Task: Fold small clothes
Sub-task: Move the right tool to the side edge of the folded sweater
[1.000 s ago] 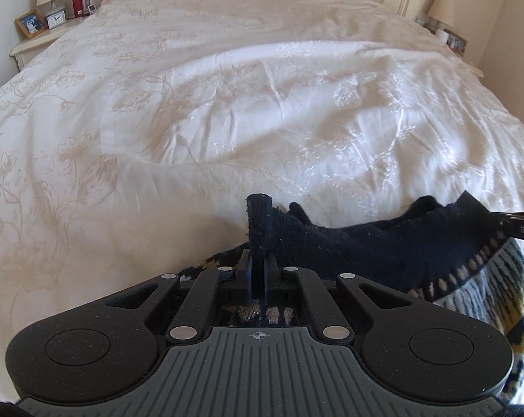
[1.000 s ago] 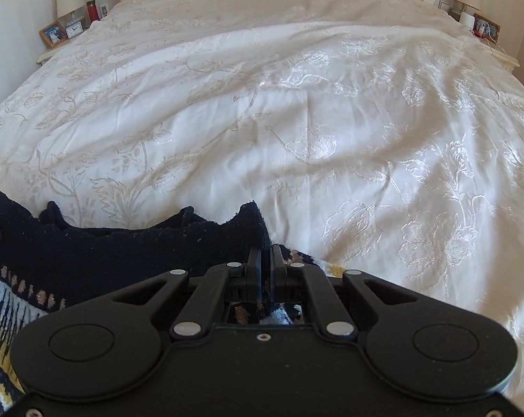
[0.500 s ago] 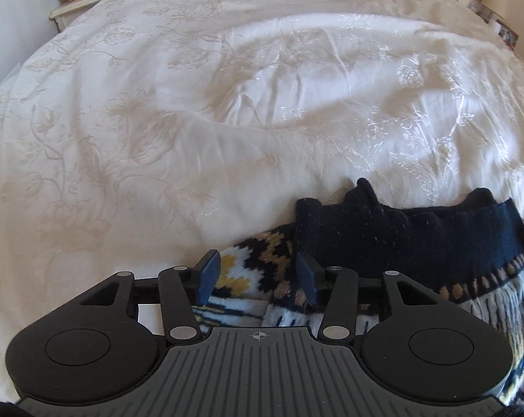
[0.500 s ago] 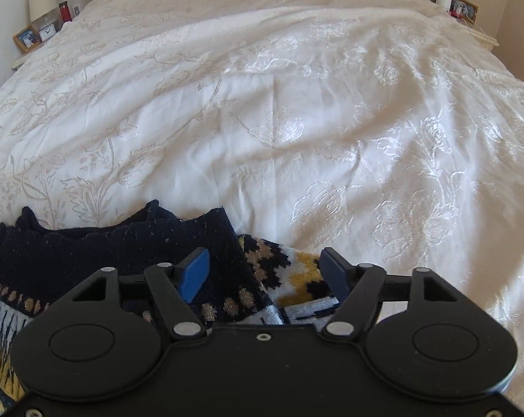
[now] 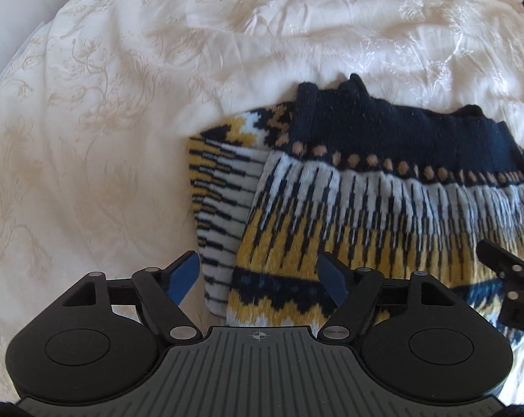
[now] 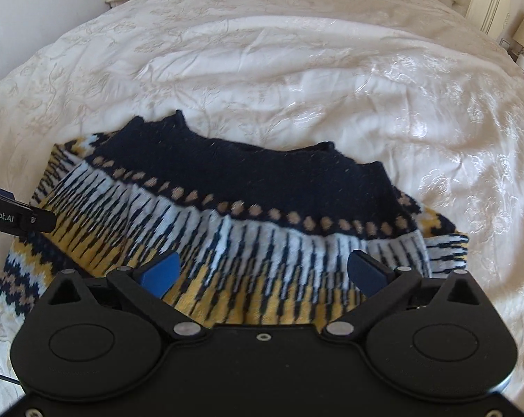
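Left wrist, left tool [image 5: 258, 279] wide open, above sweater [image 5: 383, 187]

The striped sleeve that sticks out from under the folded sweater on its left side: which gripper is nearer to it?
Left. The left gripper hangs open right over the striped sleeve. The right gripper is open over the sweater toward its other end.

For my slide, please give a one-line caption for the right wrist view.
Open right gripper above a folded patterned knit sweater on a cream bedspread.
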Tool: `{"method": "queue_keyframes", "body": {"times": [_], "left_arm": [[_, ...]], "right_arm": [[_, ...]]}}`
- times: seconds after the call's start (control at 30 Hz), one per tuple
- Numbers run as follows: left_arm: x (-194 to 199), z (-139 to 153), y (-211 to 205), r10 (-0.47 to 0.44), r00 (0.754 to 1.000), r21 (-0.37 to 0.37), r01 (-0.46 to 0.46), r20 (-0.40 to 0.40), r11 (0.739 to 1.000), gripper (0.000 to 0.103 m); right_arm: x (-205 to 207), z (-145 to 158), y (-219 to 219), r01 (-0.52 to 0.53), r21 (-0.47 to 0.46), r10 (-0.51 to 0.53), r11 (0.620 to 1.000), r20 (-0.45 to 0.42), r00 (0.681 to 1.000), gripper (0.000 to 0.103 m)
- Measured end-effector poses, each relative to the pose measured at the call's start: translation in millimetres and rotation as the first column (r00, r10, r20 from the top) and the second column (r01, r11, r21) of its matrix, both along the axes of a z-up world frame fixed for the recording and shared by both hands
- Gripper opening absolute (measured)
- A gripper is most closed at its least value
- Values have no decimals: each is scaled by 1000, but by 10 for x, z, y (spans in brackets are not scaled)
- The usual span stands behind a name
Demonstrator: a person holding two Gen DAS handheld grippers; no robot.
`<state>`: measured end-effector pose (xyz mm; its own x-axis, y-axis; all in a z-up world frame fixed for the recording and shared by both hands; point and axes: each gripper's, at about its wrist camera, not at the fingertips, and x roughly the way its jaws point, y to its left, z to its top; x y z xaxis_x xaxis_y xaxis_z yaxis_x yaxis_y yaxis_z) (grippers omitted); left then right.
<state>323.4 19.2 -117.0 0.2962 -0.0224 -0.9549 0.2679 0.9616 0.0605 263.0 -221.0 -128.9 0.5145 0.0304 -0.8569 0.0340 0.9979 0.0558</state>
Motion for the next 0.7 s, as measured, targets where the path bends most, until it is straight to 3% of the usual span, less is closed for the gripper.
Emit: {"method": "queue_keyframes", "body": {"times": [0.2,0.47,0.7], "left_arm": [[-52,-258,84,16,996,12,-15,-84,1000,79],[62,-494,248,73,985,-37,-80,-154,996,97],[185,-688,424,96,975,-107,-119,-201,987,103]], "right_arm": [[19,-338,256,-12,-75,3,997,-122,992,102],[86,-476,300,18,-83,-32,996,-170,985,103],[85,-506,287,44,-57,-53,997,-171,984,103]]}}
